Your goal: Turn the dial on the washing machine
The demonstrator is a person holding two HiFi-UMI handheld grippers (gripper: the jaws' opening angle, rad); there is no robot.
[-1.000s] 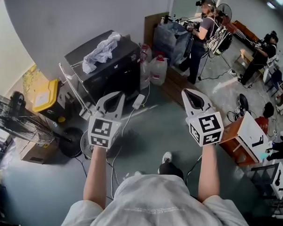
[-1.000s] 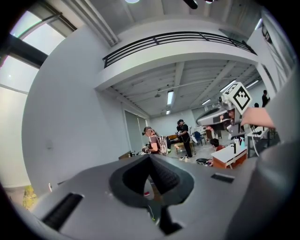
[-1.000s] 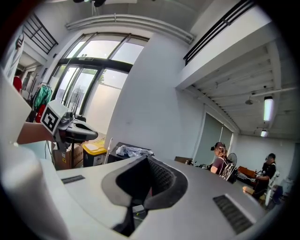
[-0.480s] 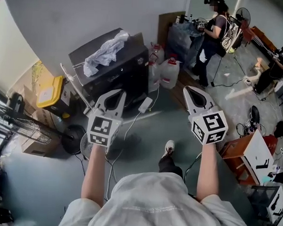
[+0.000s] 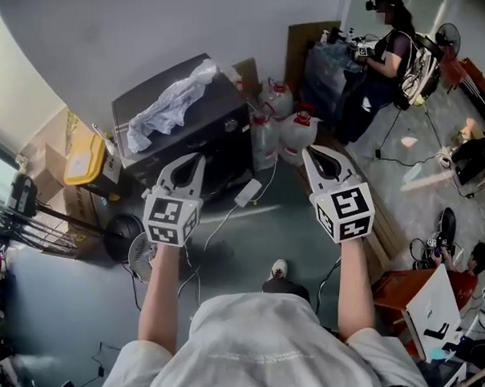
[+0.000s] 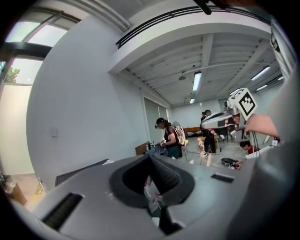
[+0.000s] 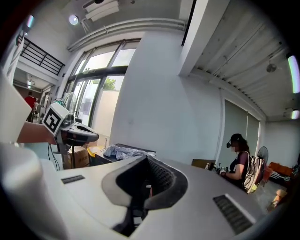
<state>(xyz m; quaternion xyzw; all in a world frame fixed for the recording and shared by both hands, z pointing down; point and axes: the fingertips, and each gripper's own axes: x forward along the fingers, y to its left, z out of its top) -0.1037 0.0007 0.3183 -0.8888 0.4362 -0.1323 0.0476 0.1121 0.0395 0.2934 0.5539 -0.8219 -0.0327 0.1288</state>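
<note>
Head view: left claw (image 5: 193, 158), right claw (image 5: 310, 151) closed, empty; cloth (image 5: 166, 105) tops washing machine (image 5: 218, 144), jugs (image 5: 298, 133) beside.

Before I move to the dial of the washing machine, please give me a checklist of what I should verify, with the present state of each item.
1. Left gripper empty: ok, jaws shut on nothing.
2. Right gripper empty: ok, jaws shut on nothing.
3. Jaws open for a dial: not ok, both are shut.
4. Grippers at the washing machine: not ok, both are in the air, apart from it.
5. Dial found: cannot tell, too small in every view.
6. Machine top free: not ok, a cloth lies on it.
</note>
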